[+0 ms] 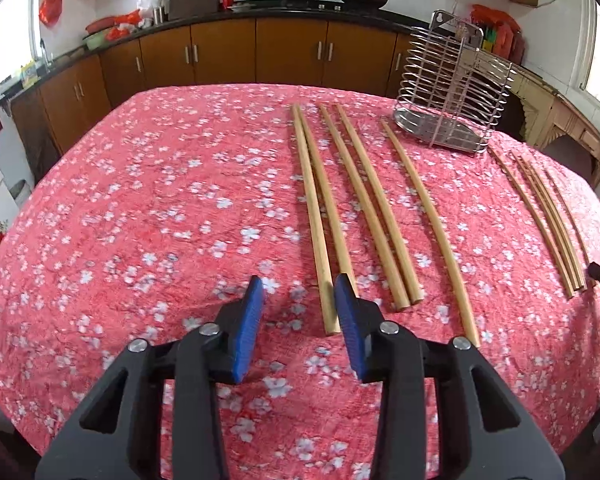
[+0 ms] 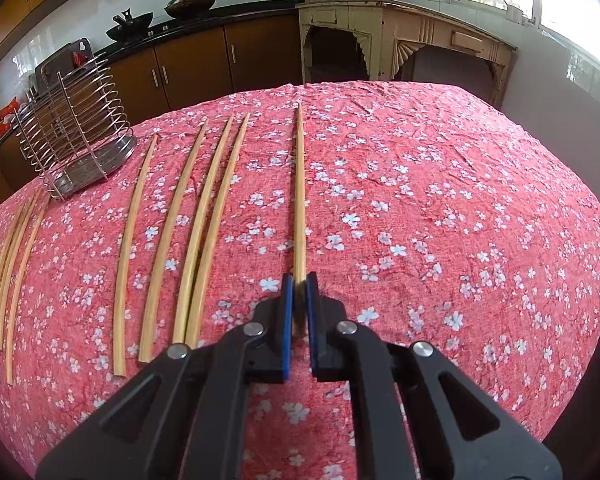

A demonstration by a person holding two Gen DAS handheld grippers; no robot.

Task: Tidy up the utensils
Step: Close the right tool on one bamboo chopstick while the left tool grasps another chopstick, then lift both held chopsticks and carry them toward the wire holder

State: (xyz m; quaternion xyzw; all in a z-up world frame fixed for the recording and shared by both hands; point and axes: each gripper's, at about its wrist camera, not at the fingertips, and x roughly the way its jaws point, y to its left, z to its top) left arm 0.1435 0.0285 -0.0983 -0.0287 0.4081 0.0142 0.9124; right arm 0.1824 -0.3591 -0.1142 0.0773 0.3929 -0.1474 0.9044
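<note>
Several wooden chopsticks lie side by side on a pink flowered tablecloth (image 1: 140,200). My left gripper (image 1: 299,280) hangs low over the near end of the leftmost pair (image 1: 312,184). Its blue pads stand apart. One stick's end lies between them, nearer the right pad, and neither pad presses on it. The pair's other stick runs behind the right pad. My right gripper (image 2: 299,276) is shut on the near end of a single chopstick (image 2: 299,184), which points straight away over the cloth. A wire utensil rack (image 1: 452,92) (image 2: 72,132) stands upright at the table's far side.
Beside the left pair lie another pair (image 1: 364,200), a single stick (image 1: 428,216) and thinner sticks (image 1: 548,216) further right. In the right wrist view, more sticks (image 2: 204,220) lie left of the held one. Brown cabinets (image 1: 220,52) and a cream side table (image 2: 400,36) stand beyond the table.
</note>
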